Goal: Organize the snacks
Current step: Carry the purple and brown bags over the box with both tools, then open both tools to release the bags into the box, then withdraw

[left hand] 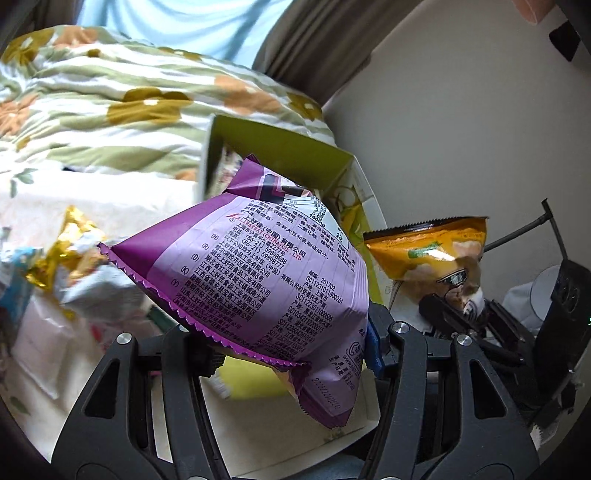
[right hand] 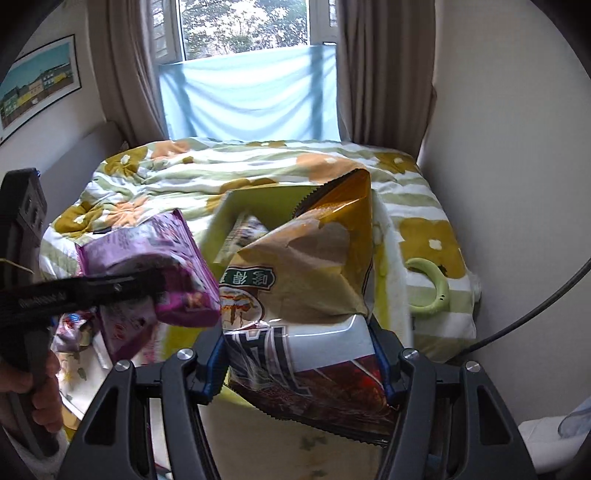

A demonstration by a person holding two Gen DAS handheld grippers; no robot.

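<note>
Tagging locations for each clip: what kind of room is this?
Most likely a bedroom: a bed with a flowered quilt, a curtained window behind it, and a framed picture on the wall.

- Seen from the right wrist, the open box (right hand: 258, 199) stands on the bed (right hand: 436, 236), toward 12 o'clock from the right claw (right hand: 301, 363).
- A chip bag (right hand: 306, 280) sits between that claw's fingers, its top leaning over the box's near edge.
- The left claw (right hand: 155, 284) comes in from 9 o'clock, closed on a snack packet (right hand: 184, 266) just beside the box.
- A ring-shaped item (right hand: 432, 284) lies on the bed at 3 o'clock of the box.
- Loose wrappers (left hand: 70, 258) lie on the bed at 9 o'clock in the left view.
- A window (right hand: 243, 26) is behind the bed.
</note>
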